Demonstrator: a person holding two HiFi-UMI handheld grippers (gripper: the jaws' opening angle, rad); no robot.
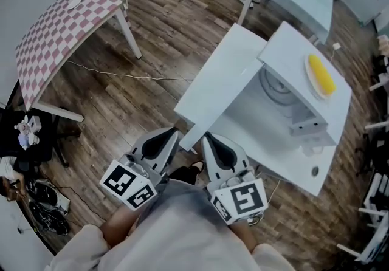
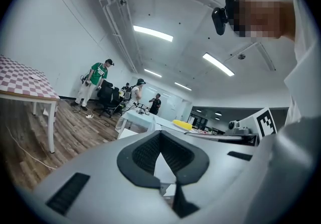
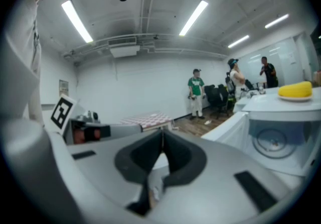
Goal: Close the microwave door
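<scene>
Left hand-held gripper [image 1: 173, 134] and right hand-held gripper [image 1: 209, 138], both closed empty, flank the open microwave door [image 1: 219, 75].

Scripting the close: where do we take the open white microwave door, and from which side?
Take the white microwave door at its free edge, the end farthest from the white oven body, for leverage. It stands swung wide, so come from its outer face, probably with the left gripper beside it. Its fingers are together; a flat push may do.

Grey left gripper [image 1: 172, 135], right gripper [image 1: 208, 138]; pale sleeves [image 1: 176, 233].
</scene>
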